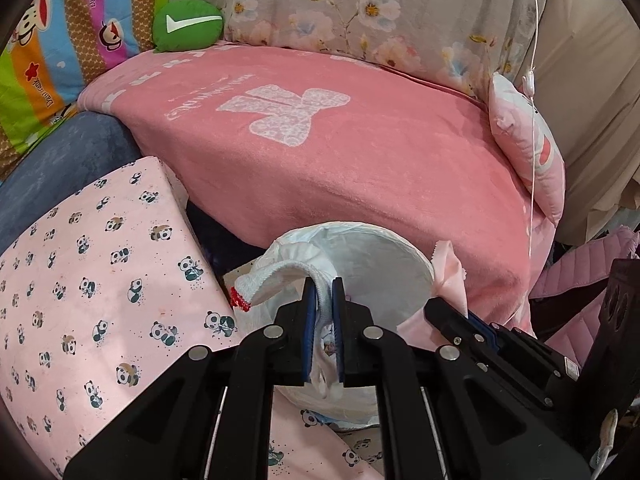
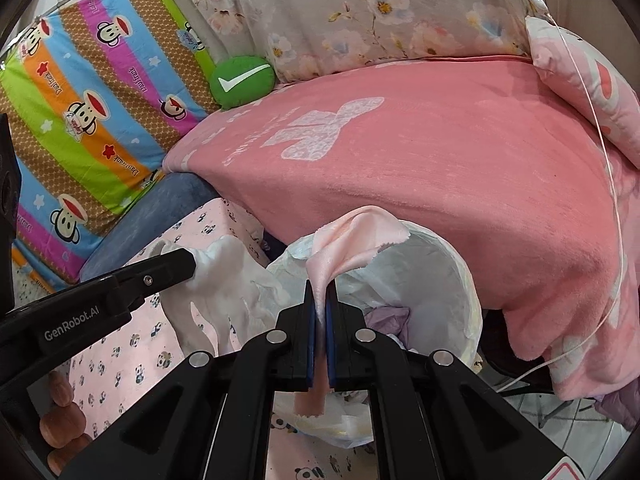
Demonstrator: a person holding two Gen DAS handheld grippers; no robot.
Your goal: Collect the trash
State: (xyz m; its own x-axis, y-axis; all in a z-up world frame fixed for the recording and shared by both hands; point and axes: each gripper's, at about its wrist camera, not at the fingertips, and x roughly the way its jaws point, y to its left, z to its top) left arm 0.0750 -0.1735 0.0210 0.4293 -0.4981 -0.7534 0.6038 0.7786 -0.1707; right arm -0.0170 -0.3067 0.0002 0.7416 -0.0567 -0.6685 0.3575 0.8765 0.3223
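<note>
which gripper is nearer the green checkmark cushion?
Left. The cushion sits back-left. The left gripper, clamping the diaper edge, is on that side; the right gripper, pinching pink cloth, is further right.

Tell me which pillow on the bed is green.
The small round cushion with a white check mark, wedged at the far edge of the pink blanket. The panda-print pillow and the side pillow are both pink.

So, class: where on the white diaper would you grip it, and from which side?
Its ruffled waistband, approached from the near side: that rim is a thin raised strip that fits between jaws, as the left gripper shows; the diaper body is wide and rounded.
</note>
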